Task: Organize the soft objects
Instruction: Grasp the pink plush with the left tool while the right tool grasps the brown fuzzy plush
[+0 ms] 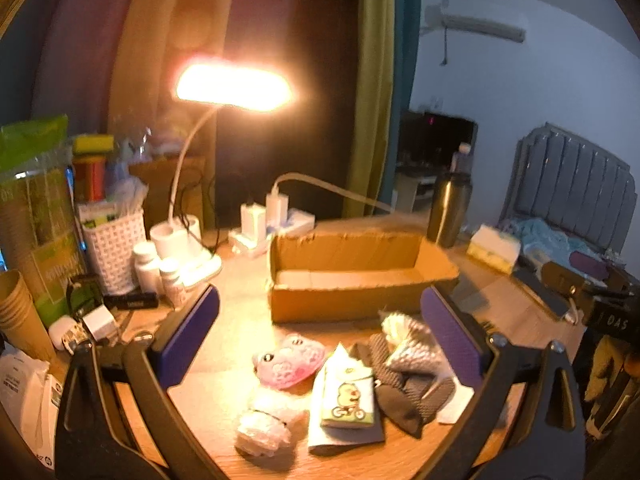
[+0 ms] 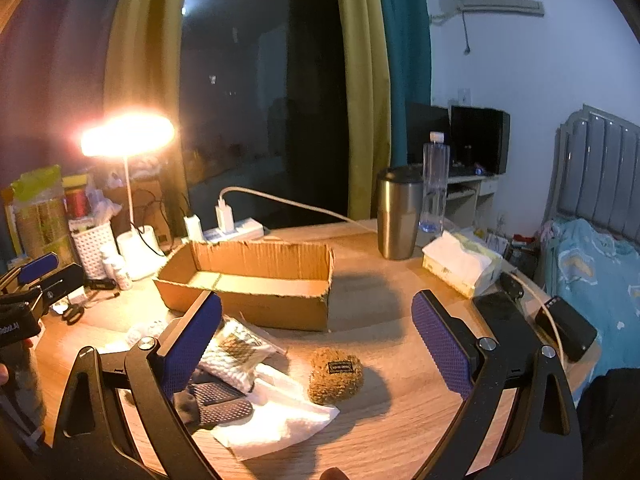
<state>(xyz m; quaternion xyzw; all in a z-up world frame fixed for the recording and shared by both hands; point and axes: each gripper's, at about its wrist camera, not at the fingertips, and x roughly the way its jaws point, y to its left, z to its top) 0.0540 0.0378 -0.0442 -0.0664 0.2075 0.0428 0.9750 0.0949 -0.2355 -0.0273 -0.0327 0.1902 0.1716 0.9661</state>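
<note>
Wooden desk (image 2: 380, 432) | cardboard box (image 2: 256, 284) behind soft pile | lamp (image 1: 234, 86), tumbler (image 2: 398, 218) nearby | left gripper (image 1: 320, 344), right gripper (image 2: 316, 344) spread, empty

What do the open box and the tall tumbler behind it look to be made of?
Box: corrugated cardboard, matte brown, with ragged torn top edges. Tumbler: likely stainless steel, brushed satin sheen, dark lid that may be plastic.

One box (image 2: 256, 280); two bottles (image 1: 146, 266)

left view: blurred throughout | dark gloves (image 2: 216, 402): partly hidden behind right tool's left finger | brown pouch (image 2: 335, 376) label: unreadable
</note>
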